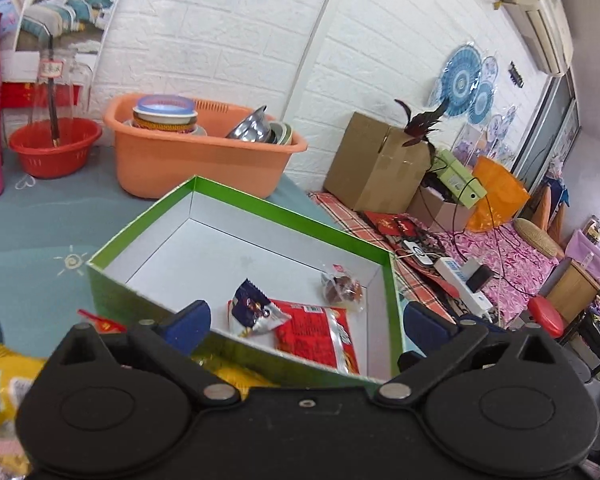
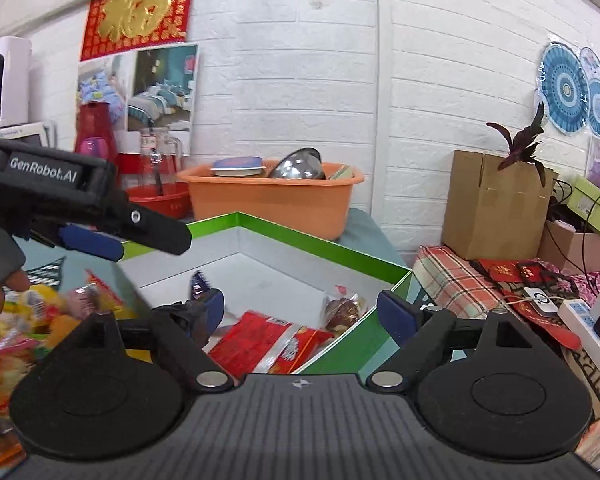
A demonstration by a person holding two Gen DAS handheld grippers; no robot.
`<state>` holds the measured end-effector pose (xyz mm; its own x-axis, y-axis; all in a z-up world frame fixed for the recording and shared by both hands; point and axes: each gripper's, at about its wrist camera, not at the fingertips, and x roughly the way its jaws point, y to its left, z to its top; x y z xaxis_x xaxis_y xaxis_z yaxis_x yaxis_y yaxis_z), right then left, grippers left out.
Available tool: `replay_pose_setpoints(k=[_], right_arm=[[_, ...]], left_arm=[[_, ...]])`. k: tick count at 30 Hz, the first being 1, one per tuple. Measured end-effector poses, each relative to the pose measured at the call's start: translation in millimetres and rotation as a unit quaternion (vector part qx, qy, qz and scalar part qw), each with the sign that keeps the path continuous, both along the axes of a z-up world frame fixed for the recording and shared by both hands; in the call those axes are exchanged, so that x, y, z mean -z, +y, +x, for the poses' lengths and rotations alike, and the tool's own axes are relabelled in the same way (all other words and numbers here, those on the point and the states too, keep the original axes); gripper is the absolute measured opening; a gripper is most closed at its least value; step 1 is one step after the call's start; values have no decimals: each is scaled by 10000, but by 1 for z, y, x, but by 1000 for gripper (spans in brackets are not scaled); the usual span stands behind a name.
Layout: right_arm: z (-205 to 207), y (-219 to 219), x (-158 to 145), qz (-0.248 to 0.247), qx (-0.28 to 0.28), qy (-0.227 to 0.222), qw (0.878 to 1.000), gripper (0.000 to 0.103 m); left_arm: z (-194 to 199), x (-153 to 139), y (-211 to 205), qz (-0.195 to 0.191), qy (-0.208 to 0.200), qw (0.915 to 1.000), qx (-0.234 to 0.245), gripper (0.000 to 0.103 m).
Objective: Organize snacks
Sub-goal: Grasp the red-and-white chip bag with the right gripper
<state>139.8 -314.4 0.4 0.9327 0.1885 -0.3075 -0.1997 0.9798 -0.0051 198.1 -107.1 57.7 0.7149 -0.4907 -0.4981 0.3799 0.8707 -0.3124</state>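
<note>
Both grippers at green box w/ white interior (image 1: 260, 208), box on blue-grey table cover (image 1: 40, 232).

Left gripper (image 1: 306, 320): jaws spread wide, nothing between pads, blue pads either side of box's near wall. Same gripper seen from the right wrist view at left (image 2: 140, 236); "GenRobot.AI" printed white on its black body.

Right gripper (image 2: 300, 312): jaws wide apart, nothing gripped; left pad over box interior, right pad outside box's right wall.

Inside box, near-right corner:
- red flat packet (image 1: 316, 336), lying flat; print too blurred to read.
- dark blue/silver small packet (image 1: 256, 312), resting partly on red packet; writing illegible.
- clear wrapper w/ brown snack (image 1: 342, 288), red tag on top, just beside right wall, apart from other two.

Outside box, left: loose pile of snack packets, yellow/red/pink (image 2: 40, 312), on table. Text unreadable.

Background: orange tub (image 1: 188, 160) w/ bowls behind box; red basket (image 1: 54, 148) left of it. Glass jug (image 2: 158, 160) w/ small white label, chars illegible. Red wall hanging w/ large gold "福" (image 2: 138, 8). Cardboard carton (image 2: 496, 204) right, dark-leaved plant (image 2: 520, 140) before it. White power strip (image 2: 584, 320) on patterned cloth.
</note>
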Motion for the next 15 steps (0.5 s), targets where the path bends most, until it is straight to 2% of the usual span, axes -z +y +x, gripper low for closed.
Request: replay_pose_setpoints(k=[3,7,11,15], right_arm=[[-24,5,-3,61,-92,58,9999,103],[-54,12,-3,218,-300,97,9993,103],[-73,24,6,310,-505,265,9979,103],[-84,44,20,308,-840,582,9943,103]], left_arm=[[-39,-7,14,22,-194,9998,-97,103],[-91,-1,40,-158,-444,9985,-290,103],[-130,18,65,-356,-244,9983,-402,103],[-158,41,87,-247,69,9971,-714,103]])
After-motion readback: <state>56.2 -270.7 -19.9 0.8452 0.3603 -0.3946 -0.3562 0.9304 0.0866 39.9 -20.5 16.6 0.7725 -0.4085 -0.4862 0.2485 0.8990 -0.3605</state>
